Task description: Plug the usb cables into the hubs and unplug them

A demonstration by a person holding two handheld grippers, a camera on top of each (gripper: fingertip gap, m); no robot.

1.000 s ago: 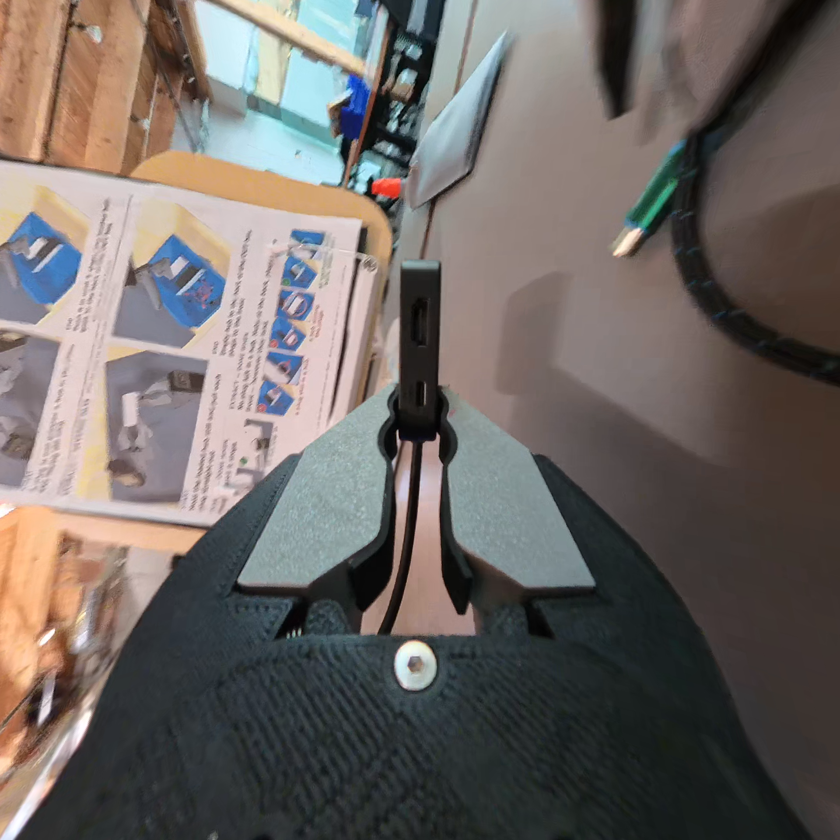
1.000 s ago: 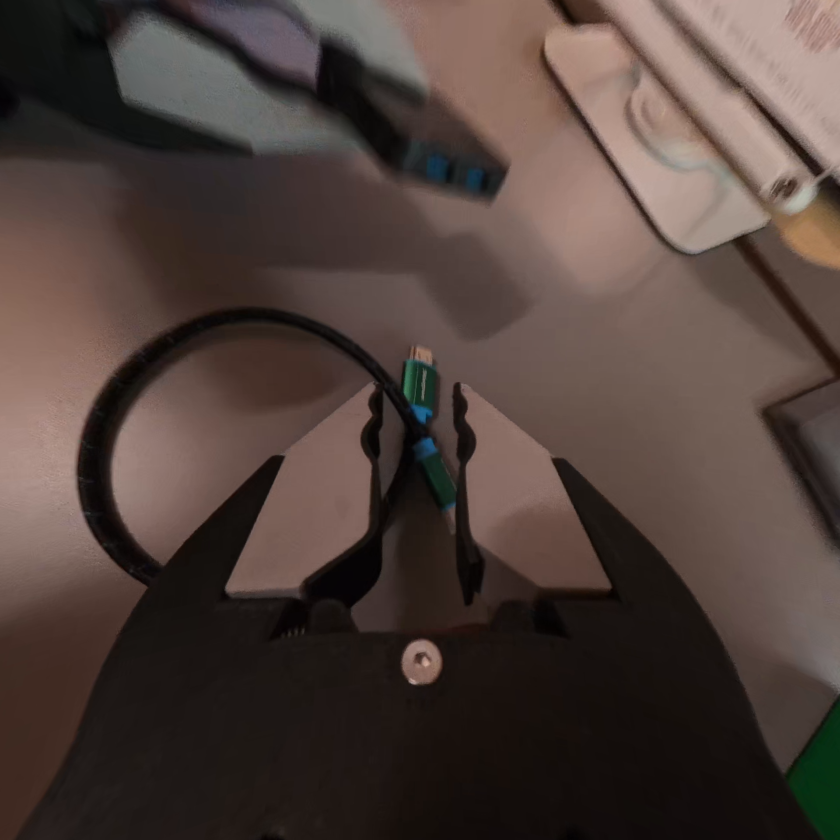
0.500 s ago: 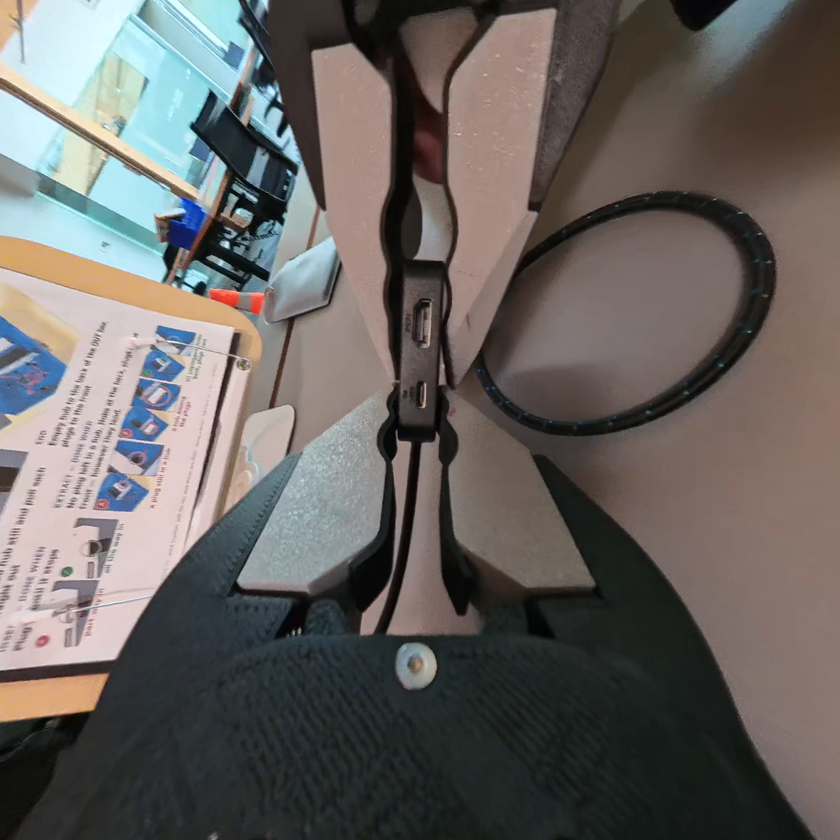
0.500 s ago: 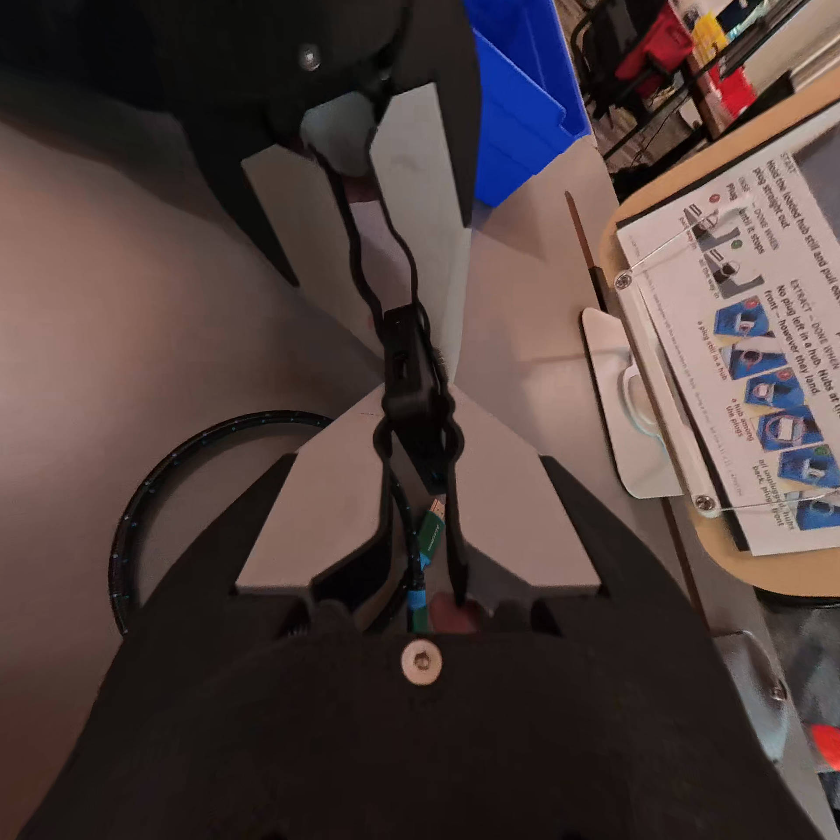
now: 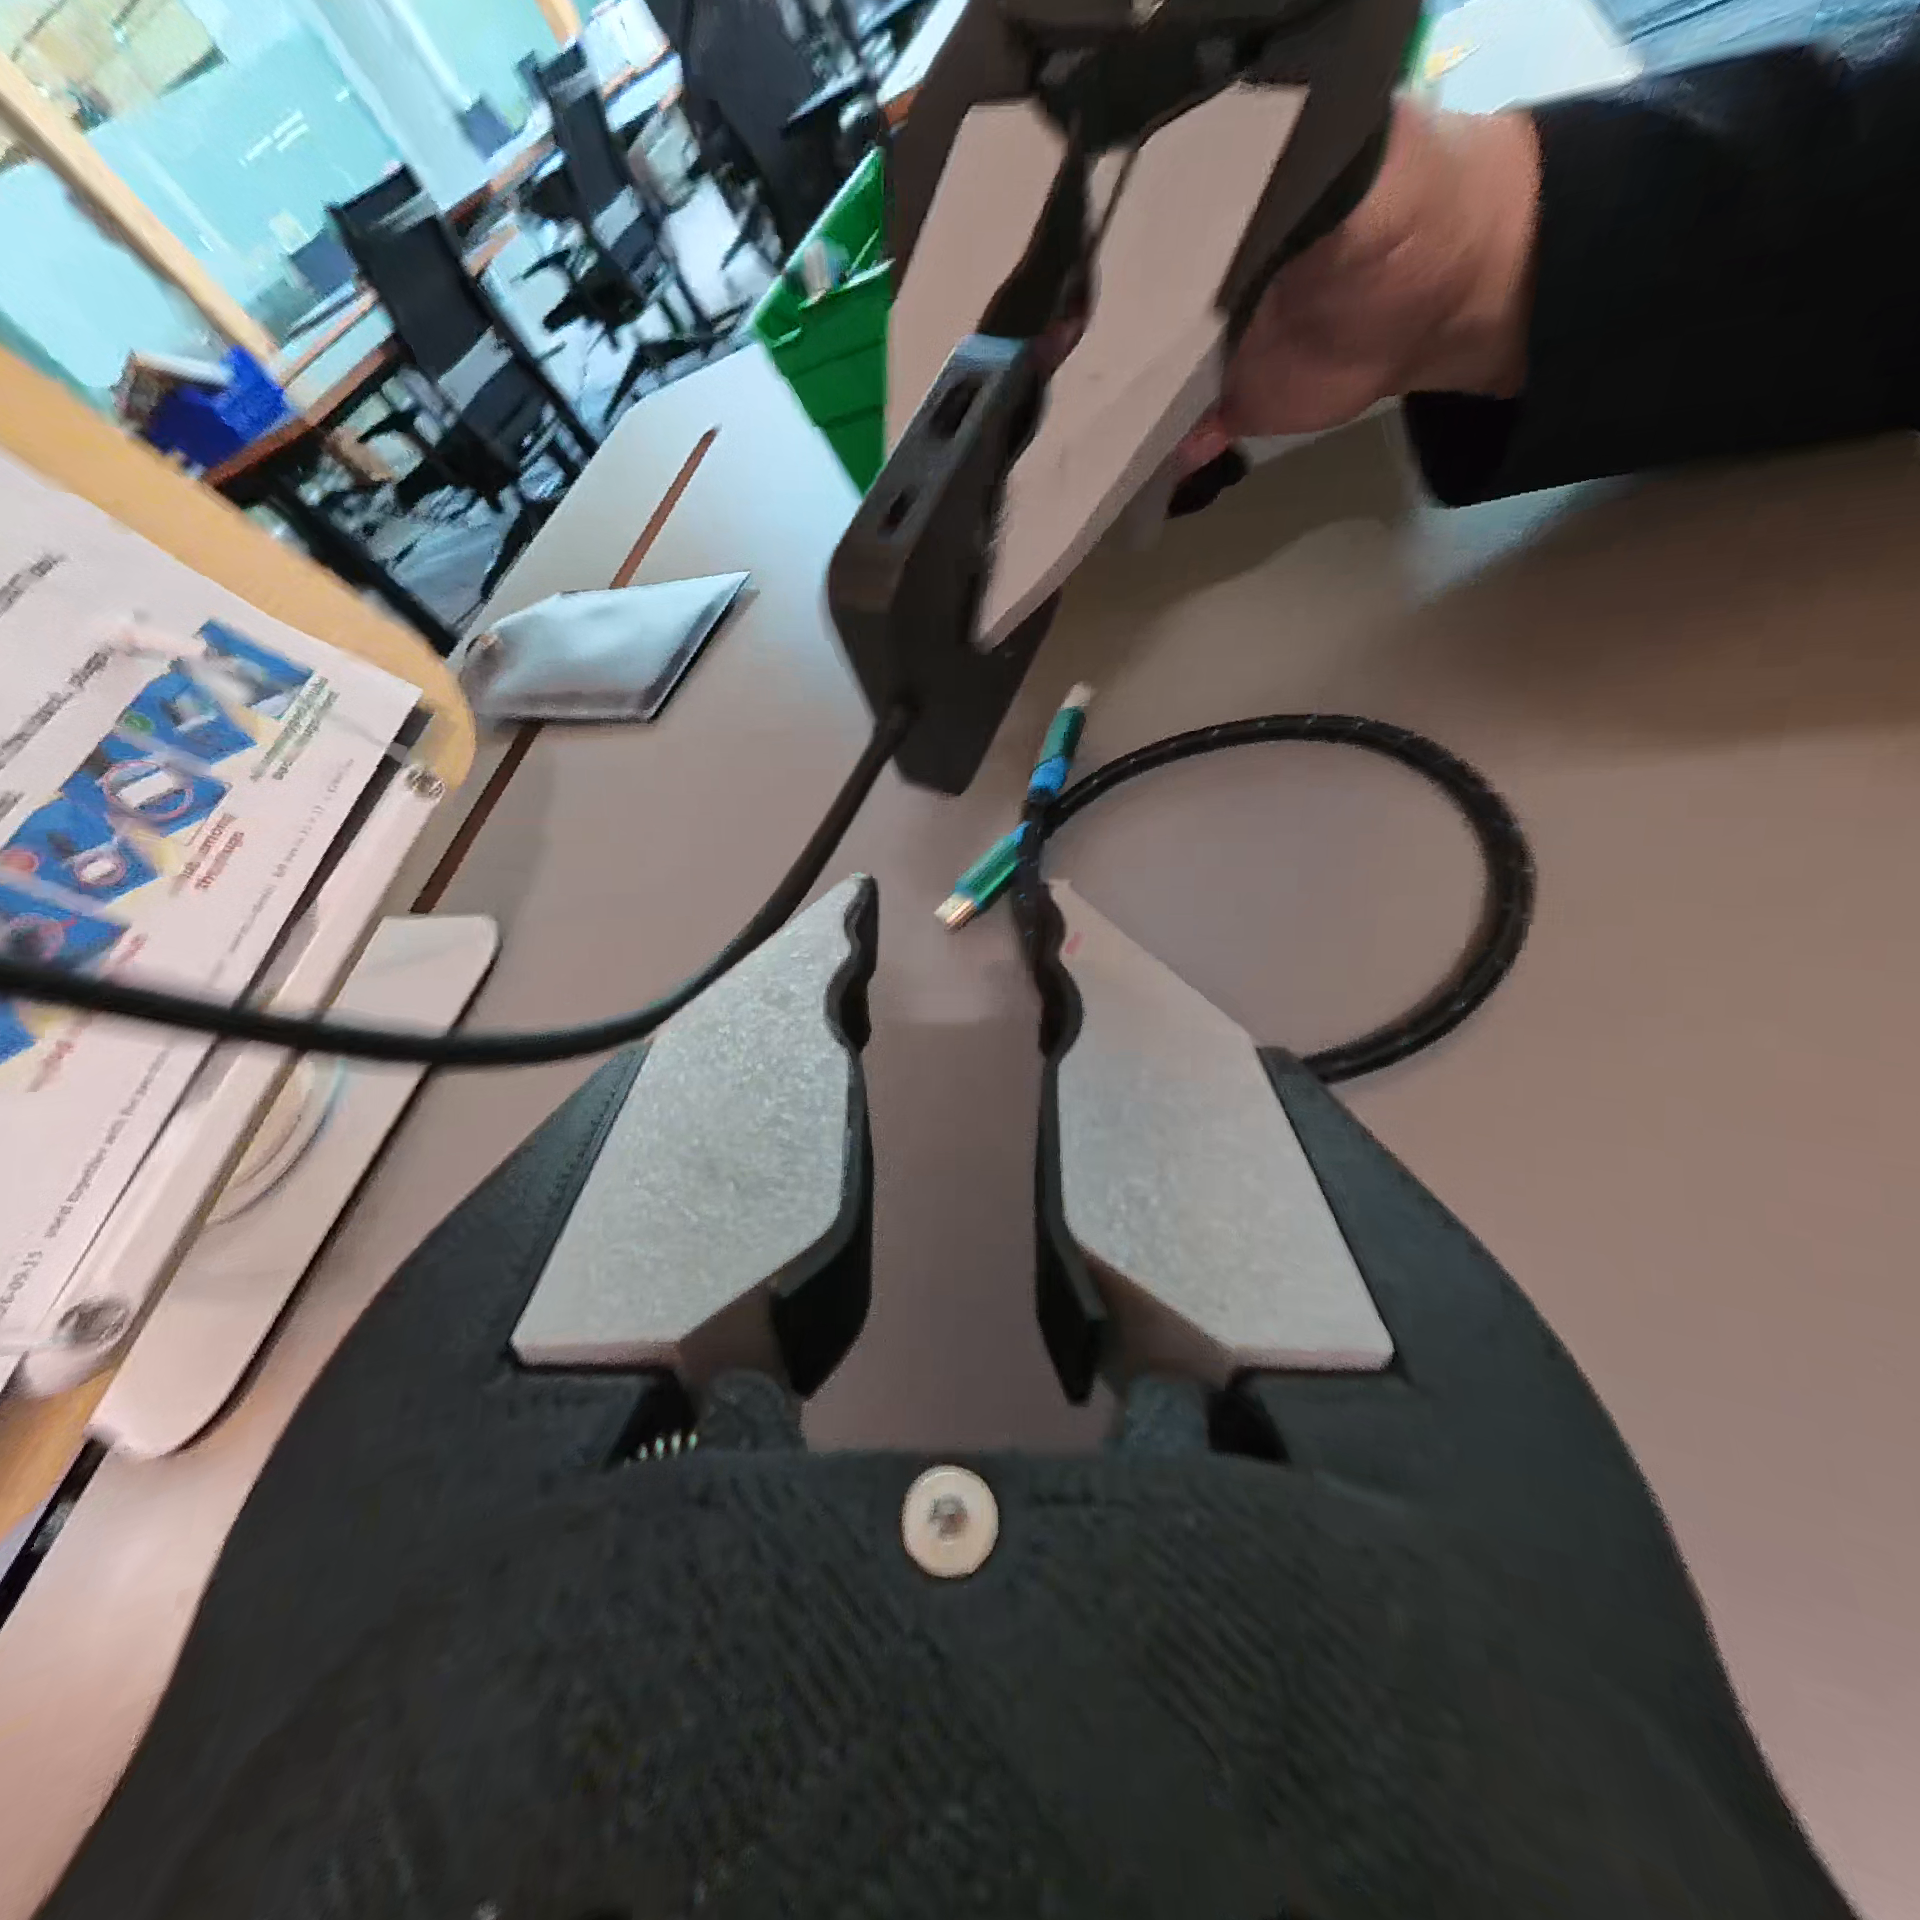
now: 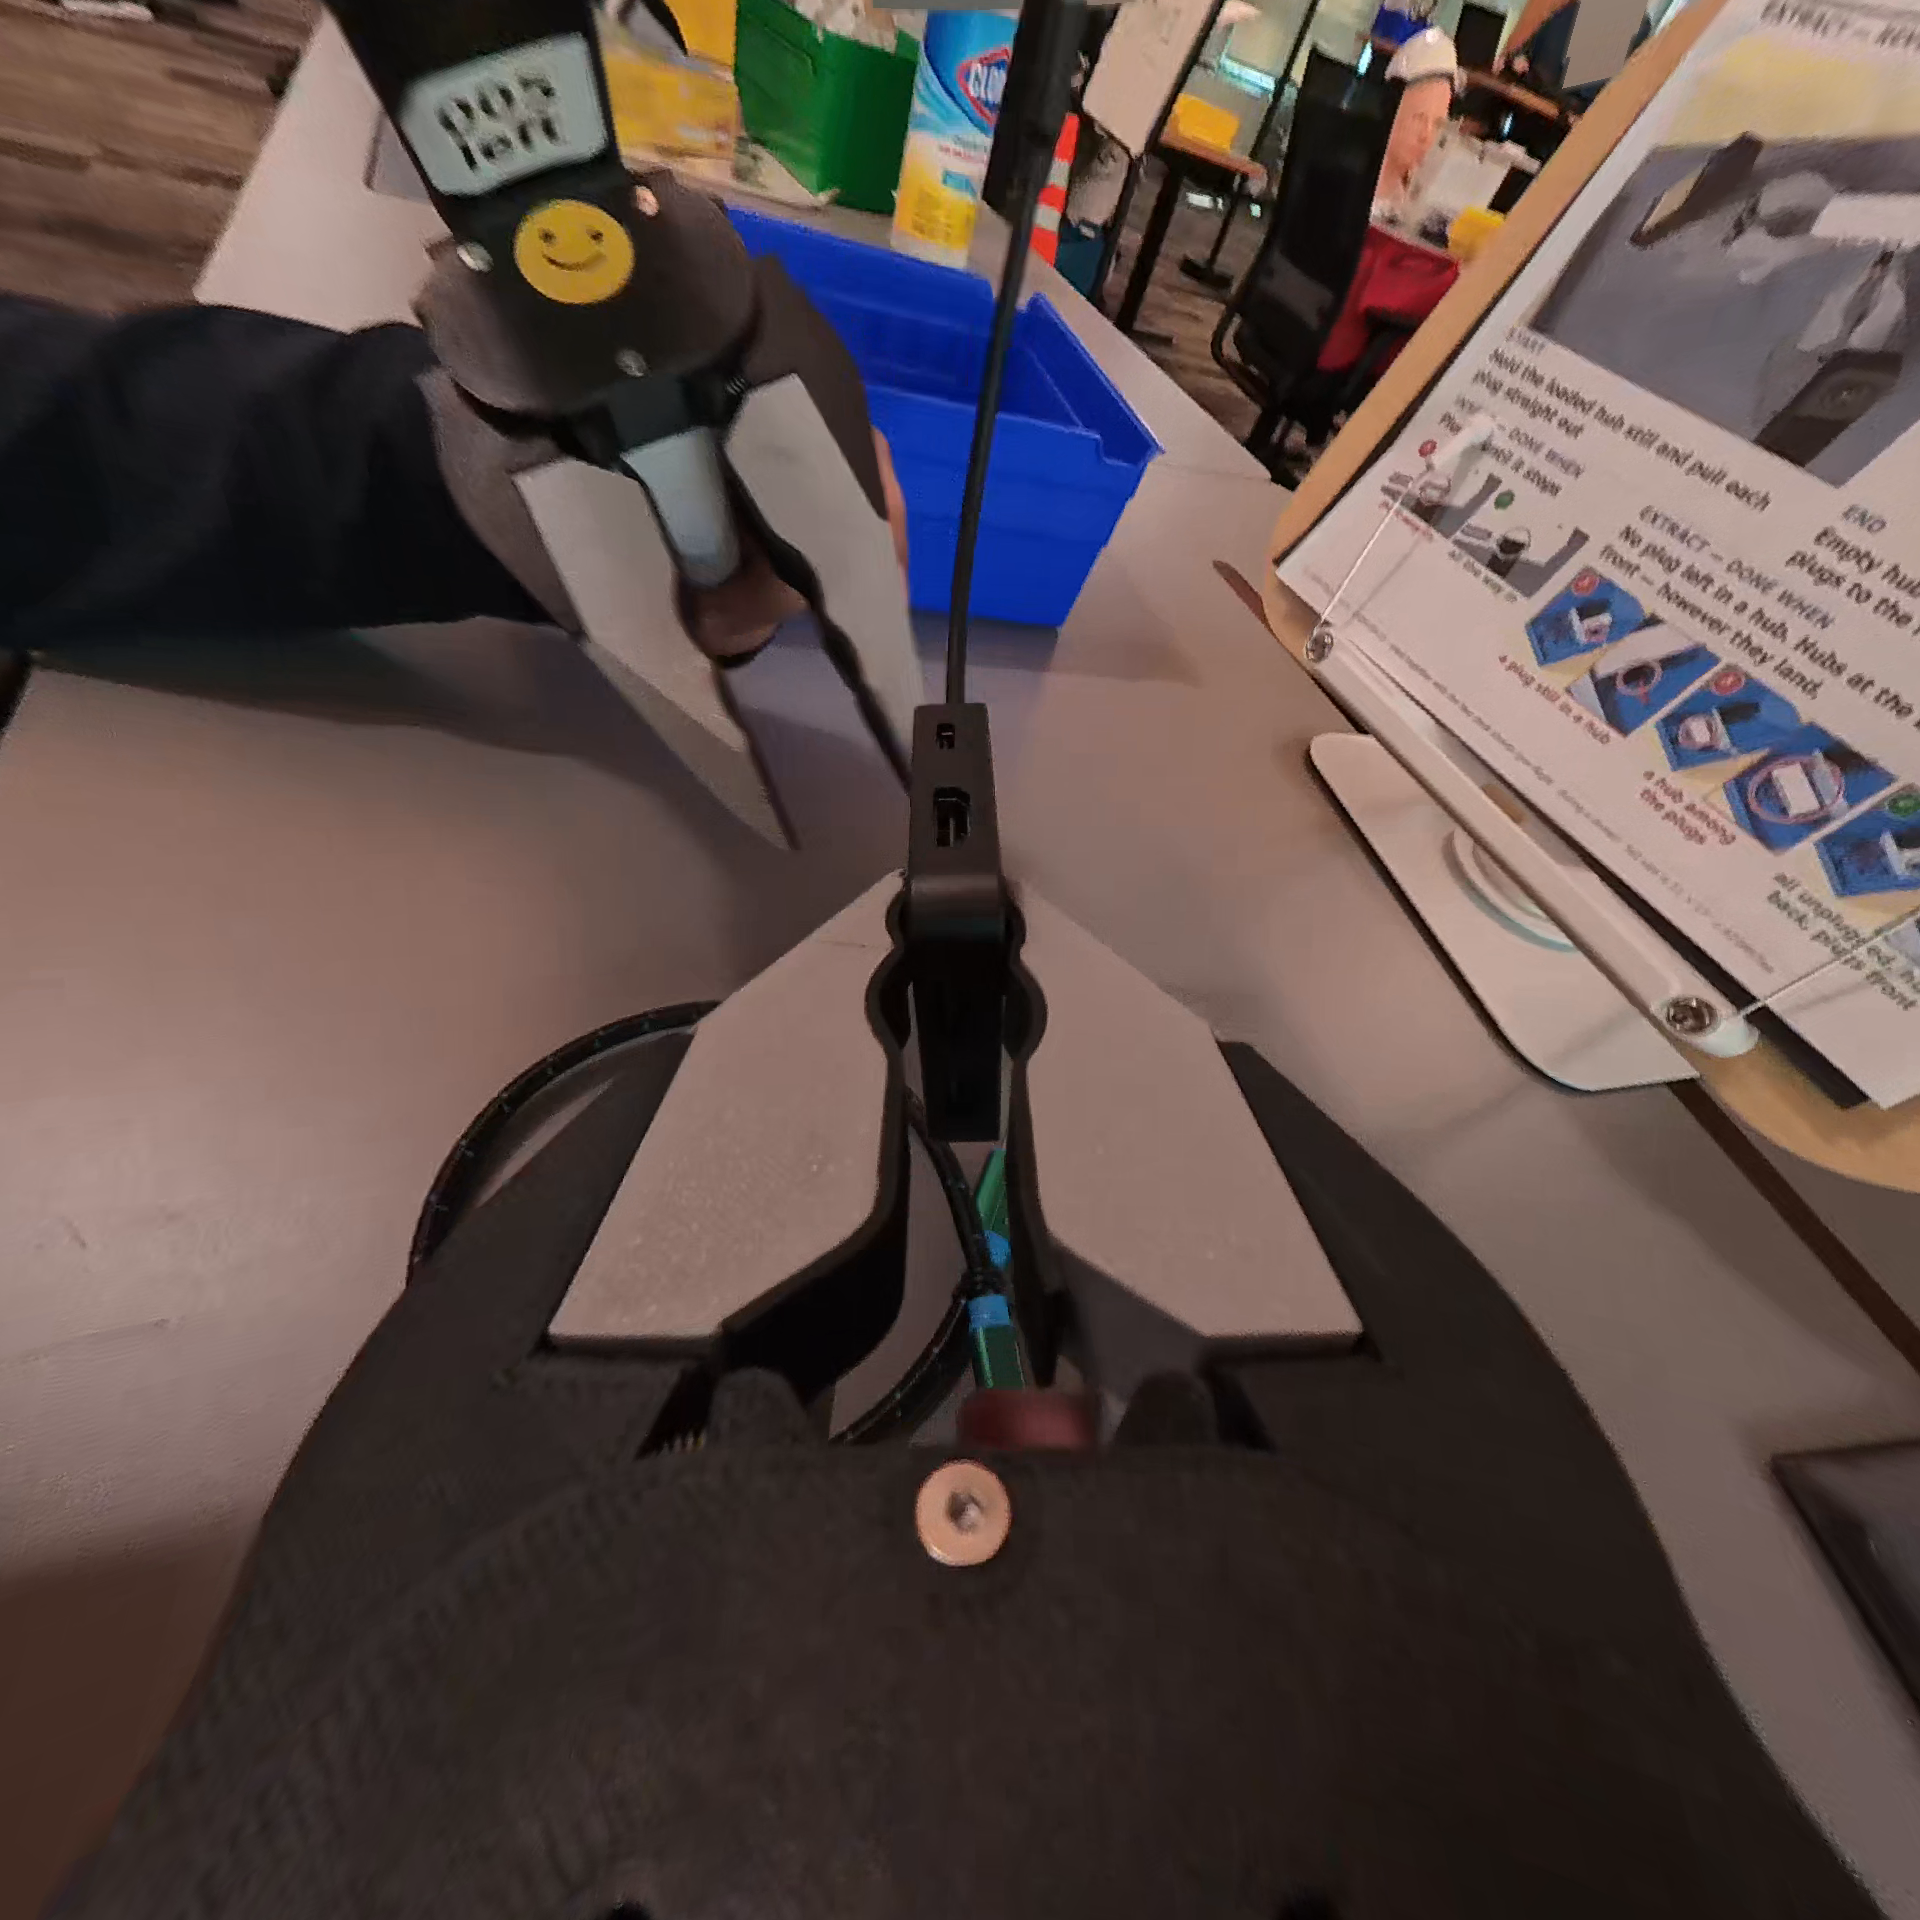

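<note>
My right gripper (image 6: 956,902) is shut on the lower end of a black hub (image 6: 951,821) and holds it upright above the table. The hub's thin black cable (image 6: 977,468) runs up and away. In the left wrist view the hub (image 5: 914,582) hangs in the right gripper (image 5: 1013,613), held by a hand (image 5: 1382,281). My left gripper (image 5: 956,914) is open and empty, just short of a green plug (image 5: 992,873) on a braided black cable loop (image 5: 1475,883) lying on the table. The left gripper (image 6: 842,805) also shows open beside the hub.
An instruction sheet on a white stand (image 6: 1507,914) sits at the table's edge, also in the left wrist view (image 5: 208,831). A blue bin (image 6: 987,436), a grey pouch (image 5: 613,649) and a green bin (image 5: 831,312) lie farther off. The hub's cable (image 5: 727,987) crosses my left finger. Tip to tip, the grippers are about 5 cm apart.
My left gripper has let go of the hub, opened and drawn back. My right gripper, open over the green plug a second ago, has shut on the hub and lifted it.
</note>
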